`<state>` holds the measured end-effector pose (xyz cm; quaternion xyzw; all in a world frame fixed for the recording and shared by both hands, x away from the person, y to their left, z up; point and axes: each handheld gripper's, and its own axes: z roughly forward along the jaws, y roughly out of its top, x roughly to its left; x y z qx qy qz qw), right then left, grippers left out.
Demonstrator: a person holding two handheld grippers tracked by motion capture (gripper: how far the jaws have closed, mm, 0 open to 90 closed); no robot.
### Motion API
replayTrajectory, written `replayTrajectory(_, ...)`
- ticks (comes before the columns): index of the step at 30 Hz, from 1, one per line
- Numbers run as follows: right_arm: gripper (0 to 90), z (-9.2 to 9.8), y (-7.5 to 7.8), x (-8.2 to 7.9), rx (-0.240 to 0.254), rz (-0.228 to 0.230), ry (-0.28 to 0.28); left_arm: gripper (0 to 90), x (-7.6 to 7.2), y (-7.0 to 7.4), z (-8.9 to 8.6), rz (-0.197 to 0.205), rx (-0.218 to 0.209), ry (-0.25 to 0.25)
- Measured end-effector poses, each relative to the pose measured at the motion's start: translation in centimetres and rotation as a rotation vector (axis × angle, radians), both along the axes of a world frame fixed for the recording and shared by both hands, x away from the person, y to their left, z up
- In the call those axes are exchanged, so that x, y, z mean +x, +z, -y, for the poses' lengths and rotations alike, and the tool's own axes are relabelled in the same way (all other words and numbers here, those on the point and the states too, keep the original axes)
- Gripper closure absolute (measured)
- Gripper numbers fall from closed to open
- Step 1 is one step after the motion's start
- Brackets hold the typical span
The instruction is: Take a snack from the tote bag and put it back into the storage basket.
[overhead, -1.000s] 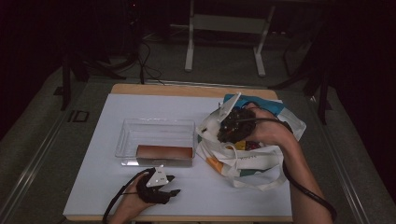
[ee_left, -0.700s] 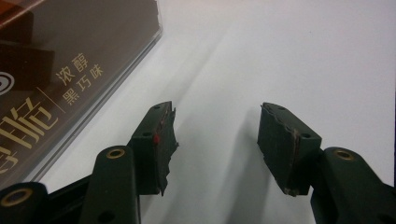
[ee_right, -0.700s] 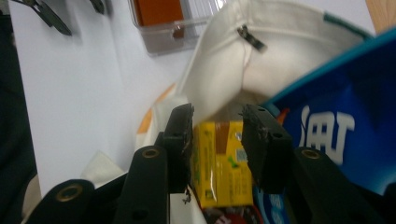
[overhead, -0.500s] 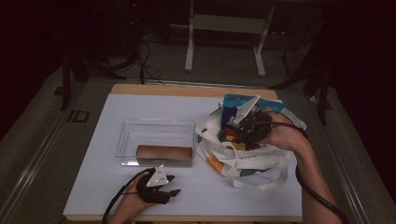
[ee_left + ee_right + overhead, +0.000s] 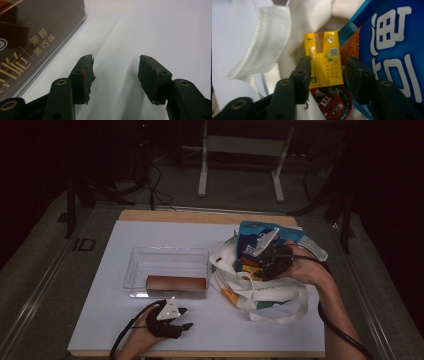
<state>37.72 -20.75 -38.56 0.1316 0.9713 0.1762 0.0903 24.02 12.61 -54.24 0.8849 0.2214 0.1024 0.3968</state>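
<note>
Two jaws of the right gripper (image 5: 327, 75) have just been opening and now straddle the yellow carton (image 5: 323, 65) in the tote bag (image 5: 260, 292), its long axis running straight away between them, while the left gripper (image 5: 115, 75) idles open on the worktop (image 5: 100, 320).

Clear tray (image 5: 150, 257) at desk (image 5: 100, 320) centre, a brown box (image 5: 176, 283) along its near wall.
</note>
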Motion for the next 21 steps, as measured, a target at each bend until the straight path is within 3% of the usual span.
replayTrajectory(8, 40.8, -1.0, -1.0, 0.5, -0.044, -0.037, 0.026, 45.9, 0.0, 0.0, 0.0, 0.001, 0.000, 0.000)
replayTrajectory(12, 40.5, -1.6, -1.8, 1.0, -0.103, -0.037, 0.021, 45.8, 0.0, 0.0, 0.0, 0.000, 0.000, -0.001)
replayTrajectory(21, 45.7, -2.7, -3.4, 1.7, -0.148, -0.085, 0.045, 45.8, 0.0, 0.0, 0.0, 0.001, 0.000, 0.000)
